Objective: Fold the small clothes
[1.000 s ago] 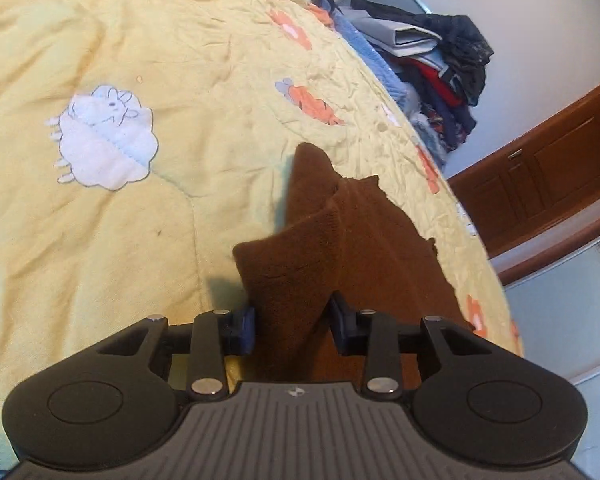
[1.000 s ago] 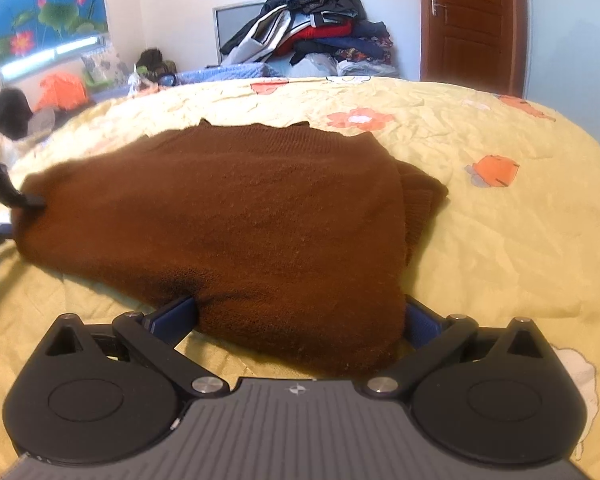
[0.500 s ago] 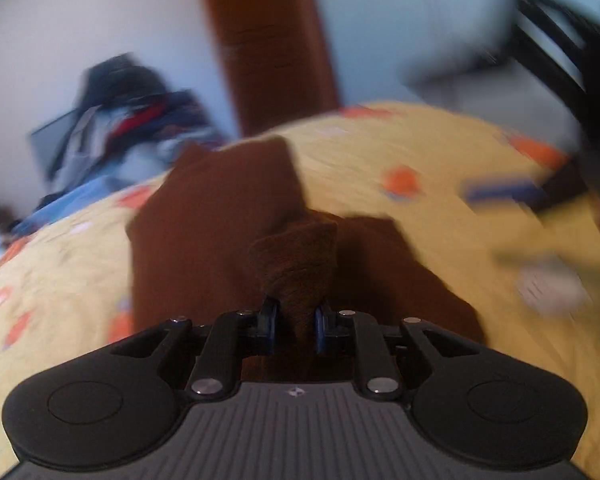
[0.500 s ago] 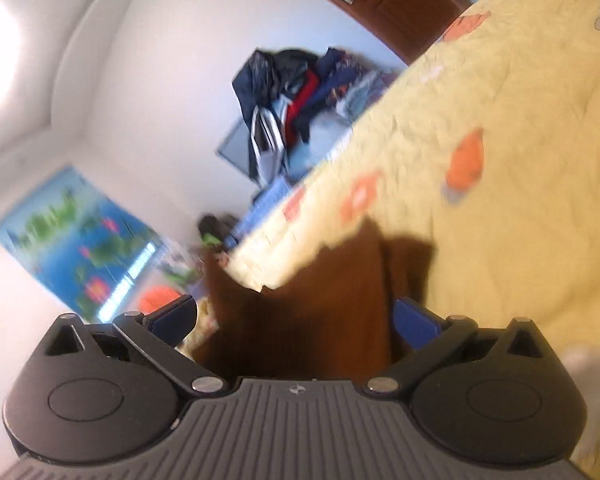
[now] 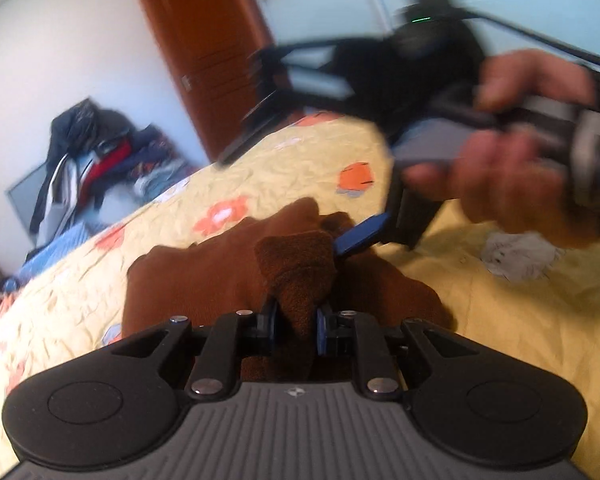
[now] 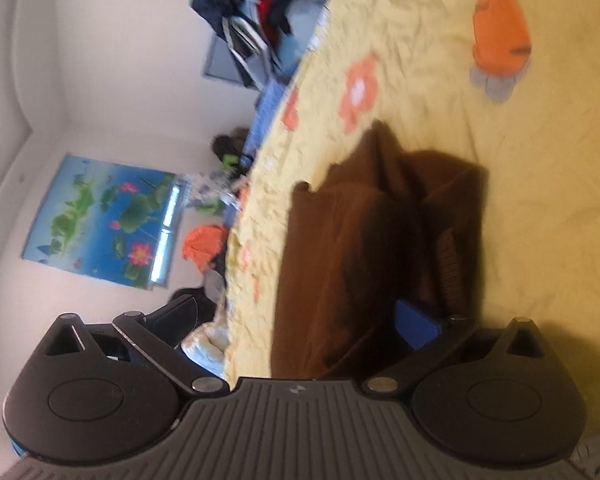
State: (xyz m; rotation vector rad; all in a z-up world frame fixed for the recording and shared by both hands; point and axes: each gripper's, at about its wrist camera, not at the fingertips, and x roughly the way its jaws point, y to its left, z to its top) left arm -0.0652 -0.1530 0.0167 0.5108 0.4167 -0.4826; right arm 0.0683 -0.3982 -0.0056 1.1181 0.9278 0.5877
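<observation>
A small brown knitted garment [image 5: 204, 280] lies bunched on the yellow quilt. My left gripper [image 5: 294, 322] is shut on a pinched fold of it, which stands up between the blue pads. In the left wrist view the right gripper [image 5: 364, 236] comes in from the right in a person's hand, blurred, one blue finger touching the garment's far side. In the right wrist view the garment [image 6: 360, 240] lies folded over itself. My right gripper [image 6: 300, 320] is rolled sideways with its jaws wide apart; one blue pad [image 6: 416, 324] rests on the cloth.
The yellow quilt [image 5: 520, 320] with orange flower patches [image 6: 500, 36] covers the bed. A pile of clothes [image 5: 100, 152] sits at the far end. A brown door [image 5: 204, 48] stands behind. A blue poster [image 6: 100, 216] hangs on the wall.
My left gripper swung round with the pinched fold, lifting it over the garment. My right gripper rolled sideways, stayed open and came close to the left one.
</observation>
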